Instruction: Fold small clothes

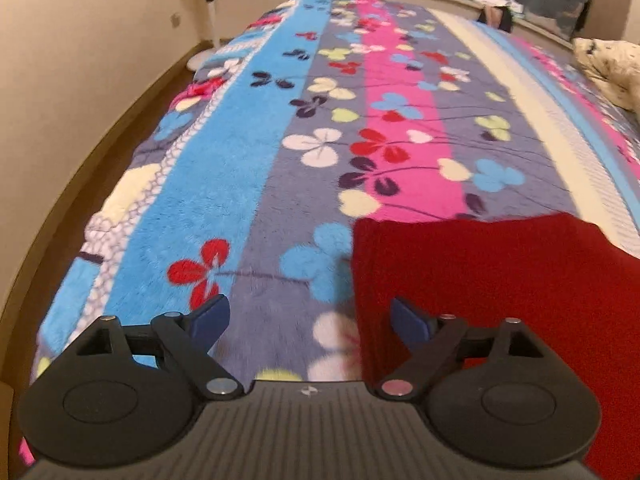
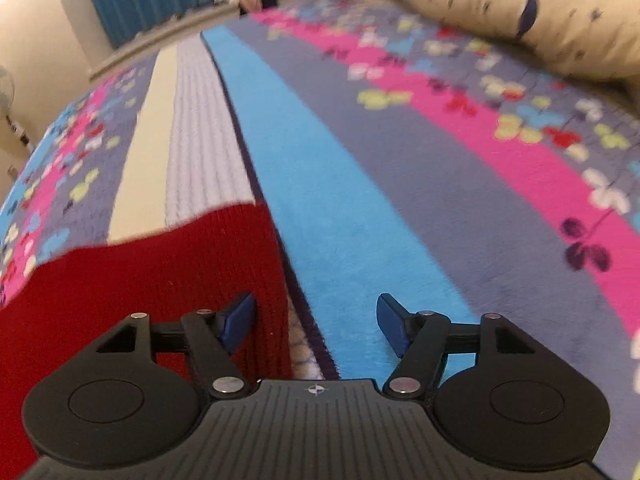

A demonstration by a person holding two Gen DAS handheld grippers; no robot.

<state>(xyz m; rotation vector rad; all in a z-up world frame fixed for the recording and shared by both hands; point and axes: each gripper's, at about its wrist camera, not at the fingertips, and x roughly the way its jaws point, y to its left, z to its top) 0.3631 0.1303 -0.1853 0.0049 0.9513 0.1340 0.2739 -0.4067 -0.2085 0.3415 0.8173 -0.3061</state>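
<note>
Below, red knit [image 1: 500,280] lies flat on the floral blanket [image 1: 280,184] of the bed. Left tool [image 1: 310,320] gapes wide over its left edge; right tool [image 2: 316,324], also apart, straddles its right edge, gripping nothing.
</note>
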